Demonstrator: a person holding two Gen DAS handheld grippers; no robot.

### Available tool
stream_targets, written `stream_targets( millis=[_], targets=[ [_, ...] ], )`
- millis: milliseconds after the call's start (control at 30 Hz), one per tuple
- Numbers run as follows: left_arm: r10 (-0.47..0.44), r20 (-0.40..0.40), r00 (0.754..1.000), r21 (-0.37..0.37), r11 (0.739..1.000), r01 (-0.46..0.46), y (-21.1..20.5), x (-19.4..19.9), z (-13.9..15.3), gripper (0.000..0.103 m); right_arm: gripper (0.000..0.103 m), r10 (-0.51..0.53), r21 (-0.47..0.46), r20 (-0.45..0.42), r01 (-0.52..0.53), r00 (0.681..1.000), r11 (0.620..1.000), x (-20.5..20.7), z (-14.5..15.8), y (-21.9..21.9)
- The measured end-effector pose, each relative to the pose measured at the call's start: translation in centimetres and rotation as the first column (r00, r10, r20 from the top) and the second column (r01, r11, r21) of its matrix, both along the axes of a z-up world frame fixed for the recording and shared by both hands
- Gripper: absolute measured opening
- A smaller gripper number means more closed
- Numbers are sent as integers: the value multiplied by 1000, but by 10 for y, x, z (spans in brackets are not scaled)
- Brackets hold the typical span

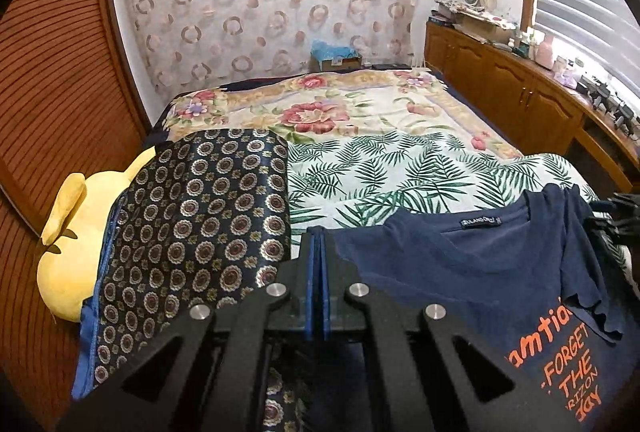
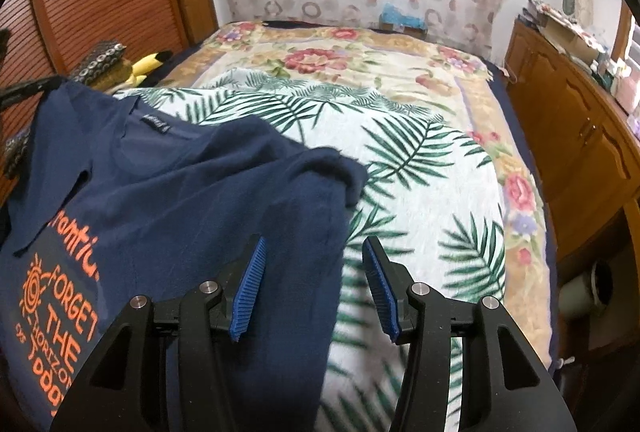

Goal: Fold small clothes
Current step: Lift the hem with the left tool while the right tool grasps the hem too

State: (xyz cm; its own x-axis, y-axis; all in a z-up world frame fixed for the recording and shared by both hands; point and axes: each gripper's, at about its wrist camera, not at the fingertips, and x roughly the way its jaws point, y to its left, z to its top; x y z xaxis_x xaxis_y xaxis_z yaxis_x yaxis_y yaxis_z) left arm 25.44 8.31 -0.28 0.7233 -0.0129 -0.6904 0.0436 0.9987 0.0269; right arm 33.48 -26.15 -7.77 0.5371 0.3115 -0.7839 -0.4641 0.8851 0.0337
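Though the left gripper [image 1: 318, 264] is clamped shut on the shirt's [image 1: 480, 272] left edge, folding has barely begun: the shirt lies near on the bed [image 1: 360, 175], print up, one sleeve flopped over. The right gripper [image 2: 314, 284] stands half open astride the right edge, gripping nothing.

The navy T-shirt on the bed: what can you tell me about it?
The navy T-shirt is soft knit with orange lettering, including "FORGET THE", and a label inside the neck. It lies front up and rumpled on the palm-leaf bedspread, one sleeve flopped over the print. Its edge lies between the open right gripper's fingers.
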Motion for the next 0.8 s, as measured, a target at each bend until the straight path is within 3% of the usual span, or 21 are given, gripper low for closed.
stream_targets(
  millis=[300, 367, 400, 433, 467, 633, 800],
  targets=[
    [-41, 42, 998, -24, 999, 42, -9, -26, 9, 0, 51, -20, 19, -53, 21, 998, 1000, 35, -7, 0],
    [-50, 49, 998, -26, 998, 52, -12, -32, 10, 0, 38, -10, 7, -48, 11, 999, 1000, 37, -7, 5],
    [-54, 52, 997, -27, 998, 56, -13, -36, 10, 0, 24, 6, -1, -40, -6, 999, 1000, 37, -6, 9],
    [-57, 55, 997, -29, 998, 59, -14, -40, 10, 0, 12, 16, -10, -26, -16, 1000, 1000, 35, -4, 12],
    [-59, 59, 997, -29, 998, 61, -14, -43, 12, 0, 8, 18, -12, -12, -18, 1000, 1000, 32, 0, 15],
    [-64, 106, 992, -39, 997, 68, -12, -73, 26, 0, 5, -34, 72, 176, 22, 984, 997, -6, 48, 9],
    [-75, 152, 986, -50, 995, 84, -11, -111, 39, 0, 5, -40, 103, 267, 12, 963, 995, -51, 88, 0]
  ],
)
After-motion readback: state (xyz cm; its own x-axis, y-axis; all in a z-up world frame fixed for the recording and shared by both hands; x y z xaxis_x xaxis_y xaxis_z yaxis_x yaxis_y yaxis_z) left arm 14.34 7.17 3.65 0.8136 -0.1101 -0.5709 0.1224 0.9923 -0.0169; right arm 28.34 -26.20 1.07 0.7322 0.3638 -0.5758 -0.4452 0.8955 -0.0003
